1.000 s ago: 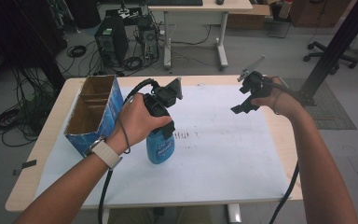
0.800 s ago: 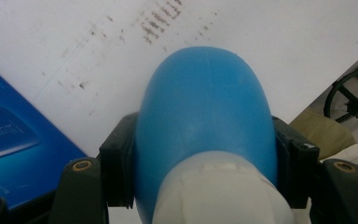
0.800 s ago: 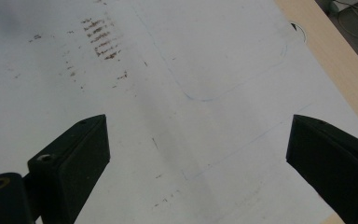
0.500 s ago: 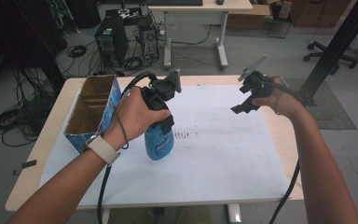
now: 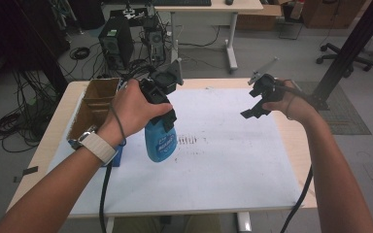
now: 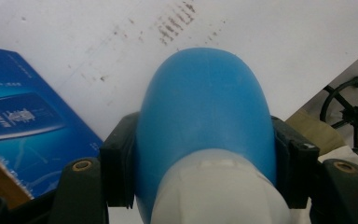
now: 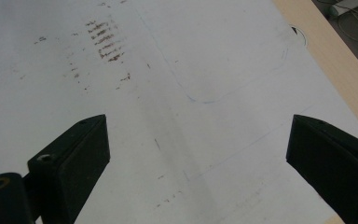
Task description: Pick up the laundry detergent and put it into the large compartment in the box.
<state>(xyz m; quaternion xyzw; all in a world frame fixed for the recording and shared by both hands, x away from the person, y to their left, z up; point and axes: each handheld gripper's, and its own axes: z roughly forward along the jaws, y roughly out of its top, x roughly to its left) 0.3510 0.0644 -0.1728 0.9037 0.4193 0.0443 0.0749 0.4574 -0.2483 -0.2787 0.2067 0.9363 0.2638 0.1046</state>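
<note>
from the high view i see my left gripper (image 5: 159, 109) clamped on the blue spray bottle (image 5: 161, 140), up near its neck, with the bottle hanging above the white sheet (image 5: 223, 160) that covers the table (image 5: 60, 121). whether its base touches the sheet i can't tell, since my hand (image 5: 131, 109) and the gripper body cover the bottle's top and its nozzle is hidden. in the left gripper view both black pads press the bottle's blue shoulder (image 6: 204, 116) from either side, and its whitish collar (image 6: 214, 191) is cut off at the bottom edge. beside it a blue carton (image 6: 25, 135) runs out of frame at the left; its print is too blurred to read. in the high view that carton (image 5: 94, 104) stands open, just left of the bottle, partly behind my wrist.

my right gripper (image 5: 257, 104) hovers over the sheet's right side, well apart from the bottle, jaws wide with nothing between them. brown smudges (image 7: 105, 42) mark the sheet.
</note>
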